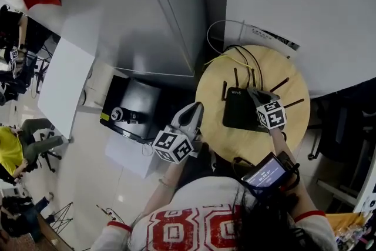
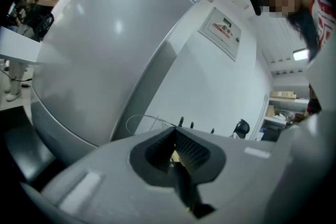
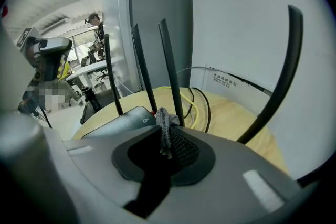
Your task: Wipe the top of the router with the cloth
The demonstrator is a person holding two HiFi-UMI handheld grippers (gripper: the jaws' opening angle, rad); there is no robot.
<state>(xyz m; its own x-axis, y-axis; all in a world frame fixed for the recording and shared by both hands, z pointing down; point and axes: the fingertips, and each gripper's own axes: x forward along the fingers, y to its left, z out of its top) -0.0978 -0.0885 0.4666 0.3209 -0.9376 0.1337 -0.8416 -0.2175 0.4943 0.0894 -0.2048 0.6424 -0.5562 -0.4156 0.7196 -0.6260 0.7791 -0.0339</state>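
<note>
The black router point(image 1: 238, 110) lies flat on the round wooden table point(image 1: 214, 126), its antennas point(image 3: 169, 68) standing up along the side toward the wall. The right gripper point(image 1: 255, 94) is over the router's right-hand part, and its own view shows its jaws pinched on a fold of grey knitted cloth point(image 3: 163, 122) that hangs just above the router's top. The step in hand looks like the wipe itself, at or near its start. The next move calls for pressing the cloth flat on the lid and dragging it across while steering clear of the antennas and the yellow cable point(image 3: 192, 105) behind the router. The left gripper point(image 1: 192, 110) is off the router's left, past the table edge, jaws together with nothing between them, so it has no part in the wiping. White print on the router's lid seems to read "WiFi 6", with only the "6" clear in the right gripper view. A white label point(image 3: 227, 80) on the wall behind the router bears characters too small to read, and so does the lit screen point(image 1: 265, 172) on the near side of the router.
</note>
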